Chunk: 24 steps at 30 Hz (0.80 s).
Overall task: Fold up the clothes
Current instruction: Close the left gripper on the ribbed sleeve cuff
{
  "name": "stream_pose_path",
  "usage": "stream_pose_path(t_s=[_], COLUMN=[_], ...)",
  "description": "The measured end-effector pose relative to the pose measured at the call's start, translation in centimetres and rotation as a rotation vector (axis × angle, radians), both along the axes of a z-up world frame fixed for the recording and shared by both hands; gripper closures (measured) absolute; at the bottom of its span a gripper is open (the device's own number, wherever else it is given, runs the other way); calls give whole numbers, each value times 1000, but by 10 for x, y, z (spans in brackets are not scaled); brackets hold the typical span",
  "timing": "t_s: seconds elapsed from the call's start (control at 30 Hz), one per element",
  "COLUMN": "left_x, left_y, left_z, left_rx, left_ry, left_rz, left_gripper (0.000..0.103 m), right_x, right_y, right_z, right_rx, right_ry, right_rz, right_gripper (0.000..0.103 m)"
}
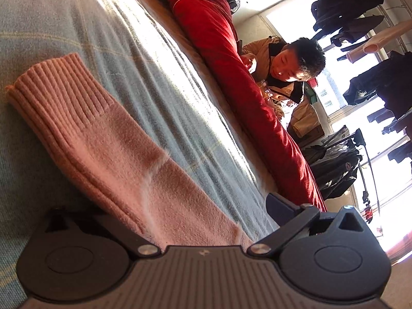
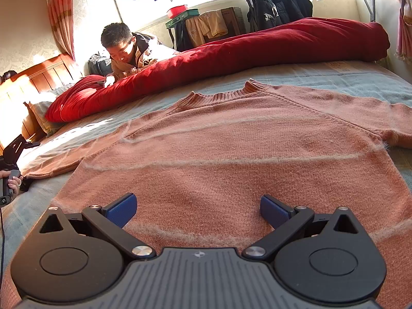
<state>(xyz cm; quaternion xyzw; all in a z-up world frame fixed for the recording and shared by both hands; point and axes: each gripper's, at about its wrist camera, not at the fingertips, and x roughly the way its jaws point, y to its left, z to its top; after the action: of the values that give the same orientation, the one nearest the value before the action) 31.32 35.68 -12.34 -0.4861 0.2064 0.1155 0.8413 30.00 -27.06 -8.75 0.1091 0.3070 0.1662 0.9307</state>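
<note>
Pink knit, a sweater, lies spread face-up and flat across the middle of the bed, neckline toward the far edge where a rolled red quilt runs along that side, and both sleeves reach out toward the bed's left and right edges. That open layout suits a fold: every seam and cuff is reachable, and nothing lies on top of the body panel. The right gripper hangs low over the hem at the near edge, its blue fingers spread wide with knit showing between them and nothing held, which reads as a stance for coming down on the hem or lower body. The left gripper sits at the left sleeve, looking along it toward the ribbed cuff; the sleeve fabric runs up over the near finger and hides it, while the other finger stands off to the side, so the fingers look wide, but whether any cloth is pinched I cannot tell. Taking the sleeve first makes sense, since it has to fold inward over the body before the hem goes up. A person leans on the quilt at the far edge, well apart from the sweater.
</note>
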Motion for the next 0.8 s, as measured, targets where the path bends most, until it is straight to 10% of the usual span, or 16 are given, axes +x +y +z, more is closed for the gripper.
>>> stream_pose_path(t_s=[0.8], left_x=[12], left_y=[-23], left_z=[31], left_rx=[13], left_ry=[-11], left_rz=[-27], left_gripper=[1], right_x=[0], right_y=[2], right_z=[0], right_rx=[-17], right_ry=[-3], right_rz=[7], right_gripper=[0])
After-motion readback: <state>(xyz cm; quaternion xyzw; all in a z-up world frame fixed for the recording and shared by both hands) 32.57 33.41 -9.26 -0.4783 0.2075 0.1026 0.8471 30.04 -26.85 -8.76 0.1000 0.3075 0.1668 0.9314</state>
